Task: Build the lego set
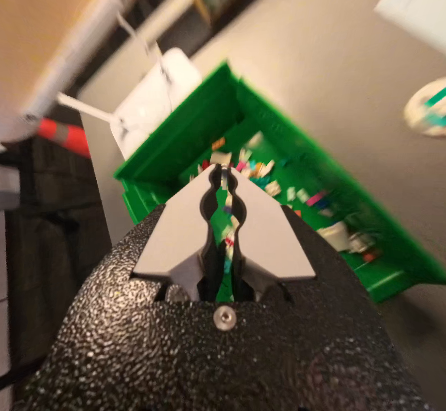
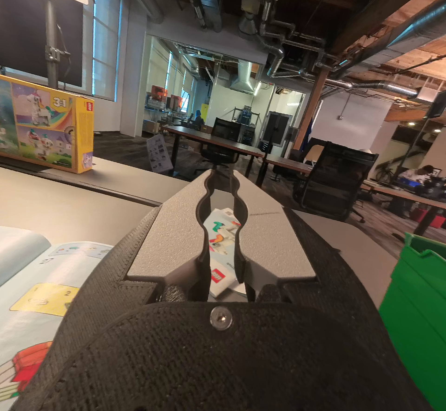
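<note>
left gripper (image 1: 223,167) pinched tiny pale piece (image 1: 224,174) above green bin (image 1: 198,119), likely picking next part; right gripper (image 2: 222,173) idle, jaws slightly apart, over closed booklet (image 2: 220,237).

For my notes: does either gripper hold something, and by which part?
The left gripper pinches a small pale piece at its fingertips; blur hides which part. The right gripper holds nothing.

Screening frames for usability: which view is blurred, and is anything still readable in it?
Left wrist view: heavy motion blur; the green bin and the bricks in it smear into coloured streaks, only the left gripper itself stays sharp. Right wrist view: sharp, evenly lit, with wide-angle bending at the edges; the box and open booklet are clear.
</note>
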